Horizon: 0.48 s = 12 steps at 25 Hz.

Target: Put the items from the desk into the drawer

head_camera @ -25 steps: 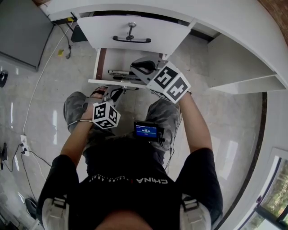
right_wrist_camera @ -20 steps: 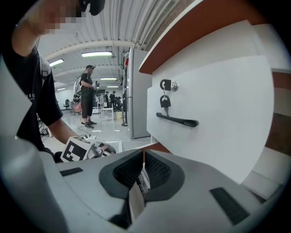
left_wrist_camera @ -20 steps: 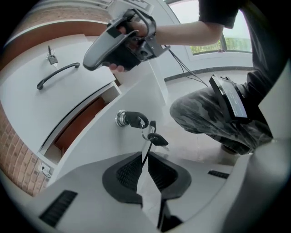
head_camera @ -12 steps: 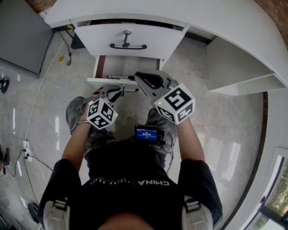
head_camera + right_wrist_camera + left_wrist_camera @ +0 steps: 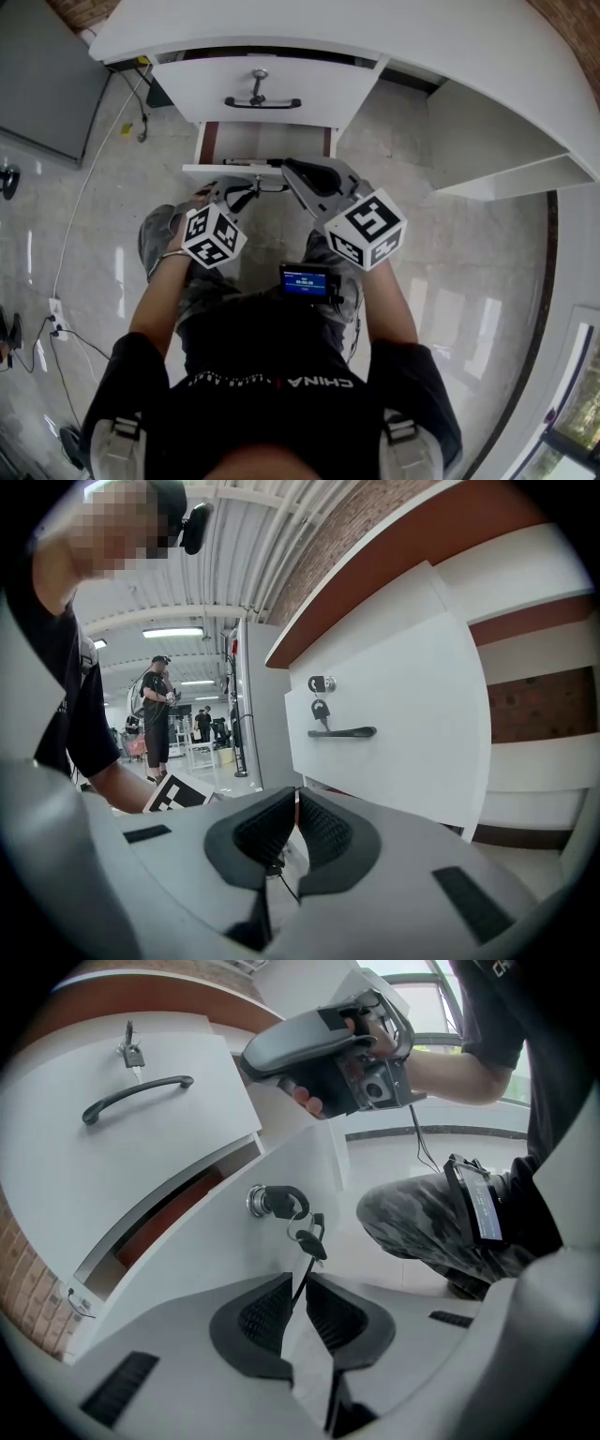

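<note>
Drawn back off the open drawer (image 5: 208, 141) is the right gripper (image 5: 295, 803), jaws together on nothing, so the items (image 5: 246, 161) lying crosswise inside are left nearest the left gripper (image 5: 296, 1288), likewise closed, at the drawer's front.

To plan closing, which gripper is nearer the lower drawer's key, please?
Left: the left gripper is just below the key, cord between its jaws; the right gripper hangs higher, apart.
</note>
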Each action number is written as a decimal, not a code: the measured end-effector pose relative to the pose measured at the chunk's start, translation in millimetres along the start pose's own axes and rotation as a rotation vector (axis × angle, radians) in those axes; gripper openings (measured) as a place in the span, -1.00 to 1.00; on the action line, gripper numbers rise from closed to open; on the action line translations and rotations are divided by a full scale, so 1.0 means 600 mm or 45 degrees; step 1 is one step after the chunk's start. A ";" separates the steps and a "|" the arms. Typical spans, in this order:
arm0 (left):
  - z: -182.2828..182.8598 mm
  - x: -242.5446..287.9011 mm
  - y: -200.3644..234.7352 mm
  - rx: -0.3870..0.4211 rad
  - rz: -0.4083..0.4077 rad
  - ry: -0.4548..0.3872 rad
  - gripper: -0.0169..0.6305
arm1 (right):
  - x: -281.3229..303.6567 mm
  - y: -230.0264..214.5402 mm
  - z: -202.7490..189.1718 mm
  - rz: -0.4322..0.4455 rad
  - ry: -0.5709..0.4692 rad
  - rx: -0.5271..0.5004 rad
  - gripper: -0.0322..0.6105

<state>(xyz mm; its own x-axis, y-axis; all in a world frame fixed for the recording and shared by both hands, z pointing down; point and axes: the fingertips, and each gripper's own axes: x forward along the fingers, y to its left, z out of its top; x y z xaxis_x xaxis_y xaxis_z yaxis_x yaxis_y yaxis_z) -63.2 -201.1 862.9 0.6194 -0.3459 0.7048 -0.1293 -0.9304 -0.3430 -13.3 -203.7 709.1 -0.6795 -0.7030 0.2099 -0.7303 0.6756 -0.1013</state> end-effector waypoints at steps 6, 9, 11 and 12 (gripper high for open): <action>0.007 0.014 0.019 0.004 -0.001 -0.008 -0.79 | -0.011 -0.016 -0.004 -0.071 0.015 0.055 -0.82; 0.008 0.020 0.031 0.010 -0.001 -0.012 -0.79 | -0.011 -0.024 -0.001 -0.102 0.014 0.084 -0.82; 0.010 0.027 0.042 0.012 -0.001 -0.015 -0.79 | -0.011 -0.026 -0.002 -0.123 0.022 0.080 -0.82; 0.011 0.031 0.048 0.011 0.000 -0.017 -0.79 | -0.011 -0.026 -0.003 -0.130 0.028 0.077 -0.82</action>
<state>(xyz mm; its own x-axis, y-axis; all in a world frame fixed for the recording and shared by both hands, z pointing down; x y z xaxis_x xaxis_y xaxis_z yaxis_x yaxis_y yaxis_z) -50.2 -233.8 862.0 0.6295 -0.3440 0.6967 -0.1224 -0.9294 -0.3483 2.8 -209.2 711.2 -0.5999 -0.7621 0.2434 -0.7991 0.5855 -0.1362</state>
